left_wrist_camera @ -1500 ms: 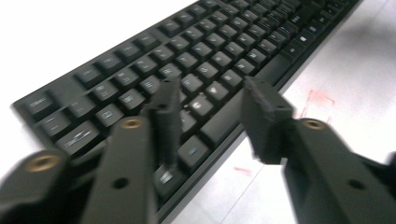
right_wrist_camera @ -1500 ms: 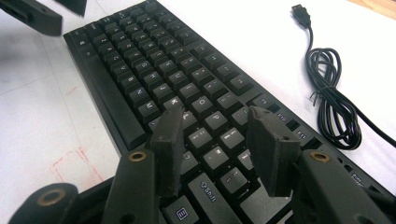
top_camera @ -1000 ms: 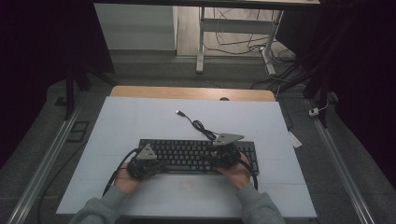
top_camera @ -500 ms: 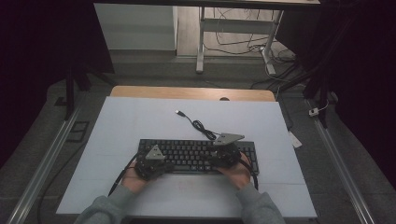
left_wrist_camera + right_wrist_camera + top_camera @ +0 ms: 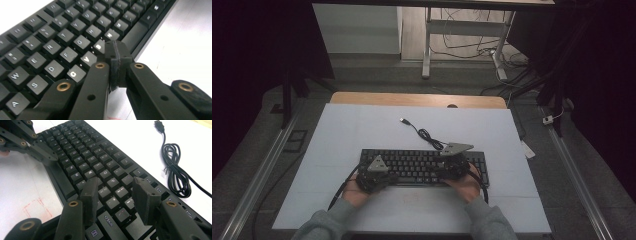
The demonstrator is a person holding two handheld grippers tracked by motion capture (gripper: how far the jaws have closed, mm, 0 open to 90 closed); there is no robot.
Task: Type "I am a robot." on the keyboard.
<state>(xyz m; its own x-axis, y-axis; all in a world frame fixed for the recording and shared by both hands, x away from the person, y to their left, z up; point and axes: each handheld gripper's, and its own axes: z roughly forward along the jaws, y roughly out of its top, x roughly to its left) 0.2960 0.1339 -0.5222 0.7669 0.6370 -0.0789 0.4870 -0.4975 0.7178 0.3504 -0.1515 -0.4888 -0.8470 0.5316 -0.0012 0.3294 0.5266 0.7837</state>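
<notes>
A black keyboard (image 5: 422, 166) lies across the near middle of the white table (image 5: 362, 130). My left gripper (image 5: 390, 176) is shut with nothing between its pads, and its tip (image 5: 115, 53) rests low over the keyboard (image 5: 50, 47) near the B key and space bar. My right gripper (image 5: 448, 168) stands open above the keyboard's right half. Its fingers (image 5: 91, 188) straddle keys near P and Shift on the keyboard (image 5: 95, 162) without holding anything. The left gripper (image 5: 53, 156) also appears in the right gripper view, at the keyboard's front edge.
The keyboard's black cable (image 5: 426, 135) lies coiled behind it, ending in a loose USB plug (image 5: 403, 120). The right gripper view has the coil (image 5: 175, 170) at the right. A faint red mark (image 5: 37, 207) is on the table in front of the keyboard. A wooden strip (image 5: 417, 100) edges the far side.
My left gripper has moved a little to the right, from the keyboard's left end onto the keys by the space bar. The right gripper has stayed in place.
</notes>
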